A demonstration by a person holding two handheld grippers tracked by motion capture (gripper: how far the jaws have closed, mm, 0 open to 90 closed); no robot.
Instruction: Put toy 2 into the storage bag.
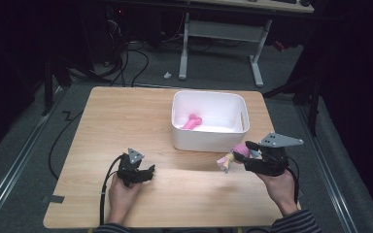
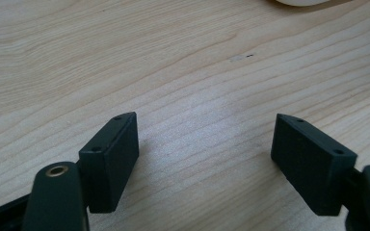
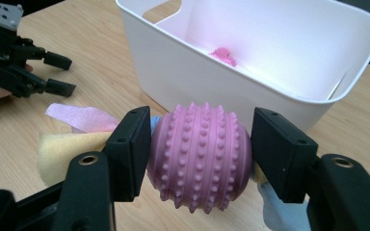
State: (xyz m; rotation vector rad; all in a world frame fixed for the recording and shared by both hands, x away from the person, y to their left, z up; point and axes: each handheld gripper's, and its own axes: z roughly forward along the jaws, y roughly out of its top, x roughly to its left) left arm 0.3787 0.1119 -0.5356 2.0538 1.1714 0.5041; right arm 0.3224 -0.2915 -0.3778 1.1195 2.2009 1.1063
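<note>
- My right gripper (image 3: 200, 151) is clamped on a pink spiky ball (image 3: 200, 156), one black jaw pressed to each side; I see it in the high view at (image 1: 242, 150), raised just off the table (image 1: 126, 126), at about 5 o'clock from the white bin (image 1: 209, 141) and just beside its near wall.
- Strips of fleece hang from the ball: a pink strip (image 3: 77, 118), a yellow strip (image 3: 60, 149) and a pale blue strip (image 3: 279, 216). In the high view they dangle at the ball's 8 o'clock (image 1: 224, 162).
- The bin is an open white tub with a slot handle in its right wall. Inside it lies one pink toy (image 1: 192, 122), resting on the floor toward the near wall; my right gripper view catches just its fuzzy pink tip (image 3: 223, 55) over the rim.
- My left gripper (image 1: 137, 171) sits low over the table at about 8 o'clock from the bin, well apart from it. Its jaws stand wide apart with bare wood between them (image 2: 204, 144).
- The tabletop is pale wood grain with rounded corners.
- Around it lies grey carpet; black cables (image 1: 126, 63) trail at 11 o'clock, and a white-legged desk frame (image 1: 221, 39) stands at 12 o'clock.
- My right gripper view also shows my left gripper farther off at its 10 o'clock (image 3: 58, 72), jaws open.
</note>
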